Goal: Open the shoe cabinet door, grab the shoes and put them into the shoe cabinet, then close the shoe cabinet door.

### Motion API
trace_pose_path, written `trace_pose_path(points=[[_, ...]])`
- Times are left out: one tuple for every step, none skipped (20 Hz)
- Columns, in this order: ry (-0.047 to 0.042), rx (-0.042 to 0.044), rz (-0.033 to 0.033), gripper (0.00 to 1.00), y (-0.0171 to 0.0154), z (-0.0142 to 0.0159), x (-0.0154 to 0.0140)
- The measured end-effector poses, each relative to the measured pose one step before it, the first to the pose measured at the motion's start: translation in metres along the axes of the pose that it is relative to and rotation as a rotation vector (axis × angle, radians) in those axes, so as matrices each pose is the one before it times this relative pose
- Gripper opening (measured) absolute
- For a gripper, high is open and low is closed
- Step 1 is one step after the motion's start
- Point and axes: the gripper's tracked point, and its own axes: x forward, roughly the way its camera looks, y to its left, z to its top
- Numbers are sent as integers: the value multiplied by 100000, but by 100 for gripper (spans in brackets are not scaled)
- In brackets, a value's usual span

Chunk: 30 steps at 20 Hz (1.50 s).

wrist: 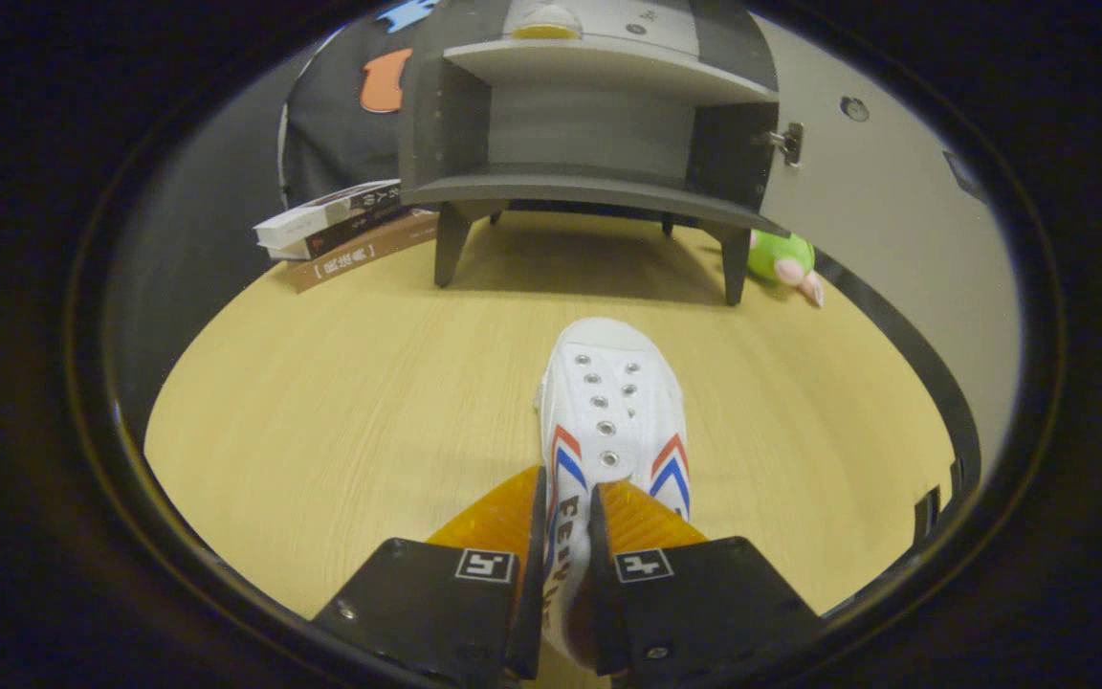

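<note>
Low over table [341,402], facing open cabinet [589,124]

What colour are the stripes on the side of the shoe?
Red and blue stripes on a white shoe, pinched by the gripper; seen best in the gripper view.

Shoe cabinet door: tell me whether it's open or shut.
Open. The door is swung out to the right on its hinge, baring the shoe cabinet shelves beyond the white shoe pinched in the gripper.

Stacked books [341,230]: at the table's [321,411] far left edge. Green plush toy [782,260] with pink parts: at the far right edge. Yellow-topped object [543,21]: uppermost, indistinct.
</note>
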Motion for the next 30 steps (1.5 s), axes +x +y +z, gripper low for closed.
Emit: trace_pose_path(points=[[1077,-544,2343,21,123,-183,68],[144,-677,1765,9,-120,159,-180],[404,987,1796,8,79,87,-151],[205,2125,1553,6,309,165,-42],[489,2331,504,5,0,8,-245],[-463,1203,-397,5,-120,176,-230],[-422,-916,-634,5,-221,196,-134],[-590,1008,8,5,68,438,-160],[-466,1367,5,4,178,479,-87],[-402,1151,-212,4,24,399,81],[280,1433,-160,4,-149,329,-373],[-18,1183,42,4,-106,492,-654],[-1053,91,-390,4,-222,852,-810],[-1607,-904,-342,4,-302,869,-1132],[-1966,-784,-402,4,-445,1135,-1250],[-1566,-1489,170,4,-650,963,-1550],[-1159,-1723,-67,4,-361,922,-1286],[-1208,-853,627,4,-166,1095,-1081],[-1110,-158,1309,4,61,1208,-972],[-1077,-542,894,4,2,1110,-893],[-957,-1209,-100,4,-104,1301,-934],[-1317,-1252,-872,4,-251,1417,-819],[-1662,-733,-462,4,-153,1596,-709],[-1730,156,437,4,164,1708,-752],[-1606,36,944,4,233,1765,-664],[-2029,-389,814,4,226,1800,-485],[-1957,-698,395,4,77,1943,-383],[-1458,-904,20,4,32,1726,-284],[-1797,-1015,436,4,104,1909,-225],[-2173,-332,149,4,41,1979,43]])
